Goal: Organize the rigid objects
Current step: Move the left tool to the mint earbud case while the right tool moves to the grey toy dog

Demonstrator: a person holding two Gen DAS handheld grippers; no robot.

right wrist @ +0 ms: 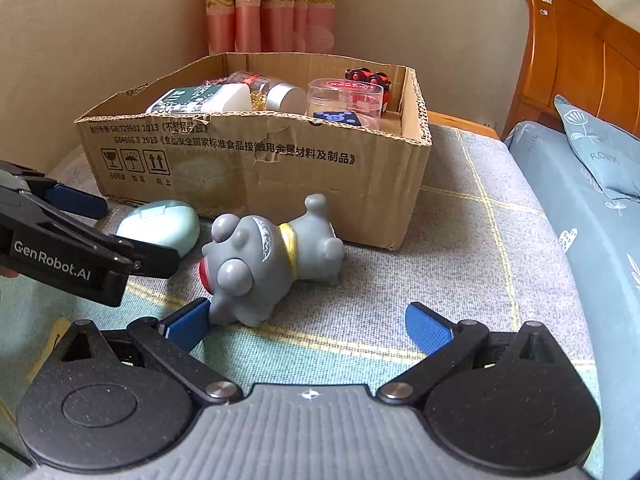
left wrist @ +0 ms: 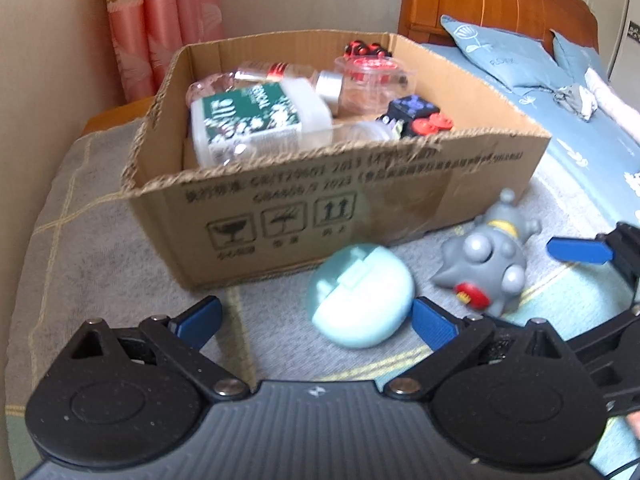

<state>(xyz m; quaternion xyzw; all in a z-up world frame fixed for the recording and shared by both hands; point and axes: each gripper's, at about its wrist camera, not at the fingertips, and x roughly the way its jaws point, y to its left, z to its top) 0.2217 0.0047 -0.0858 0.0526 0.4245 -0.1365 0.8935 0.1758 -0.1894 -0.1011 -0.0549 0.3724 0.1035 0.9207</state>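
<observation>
Left claw (left wrist: 316, 320) is released, its blue pads spread either side of the pale-green round plastic case (left wrist: 358, 296). Right claw (right wrist: 306, 322) is likewise released, left pad touching the grey rubber animal toy (right wrist: 260, 256) lying on its side just before the open cardboard box (right wrist: 256, 168).

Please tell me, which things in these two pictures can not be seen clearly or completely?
- Cardboard box printed text: motion-blurred in the left wrist view.
- Box floor: hidden by the bottles and the near wall, both views.
- Right tool: cut off by the left view's right edge.
- Grey toy face: turned away, right view.
</observation>
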